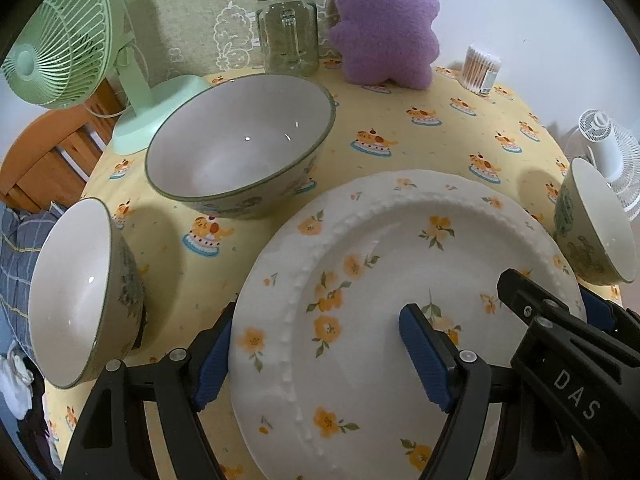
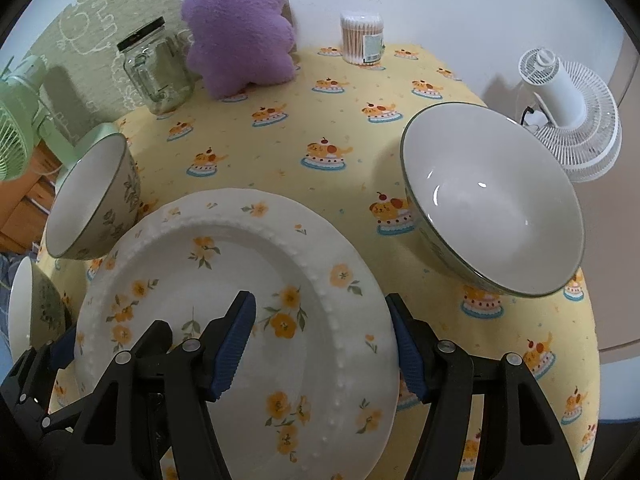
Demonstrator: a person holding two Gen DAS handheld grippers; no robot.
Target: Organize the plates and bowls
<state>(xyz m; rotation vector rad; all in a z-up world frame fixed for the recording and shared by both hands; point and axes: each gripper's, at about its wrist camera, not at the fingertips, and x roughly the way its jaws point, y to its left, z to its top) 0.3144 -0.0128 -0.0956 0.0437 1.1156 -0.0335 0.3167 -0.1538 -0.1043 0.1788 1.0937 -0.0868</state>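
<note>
Round glossy plate [image 1: 400, 280] with beaded rim, orange flowers; left and right jaws apart, straddling opposite edges.

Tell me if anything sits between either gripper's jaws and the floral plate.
Nothing visible does. The left gripper and right gripper each already straddle an opposite rim of the floral plate, one finger over it, one outside. The bowls stand clear to the sides.

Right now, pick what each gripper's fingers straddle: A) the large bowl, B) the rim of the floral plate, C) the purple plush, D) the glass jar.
B: the left gripper and the right gripper each have one finger over and one outside the floral plate rim.
</note>
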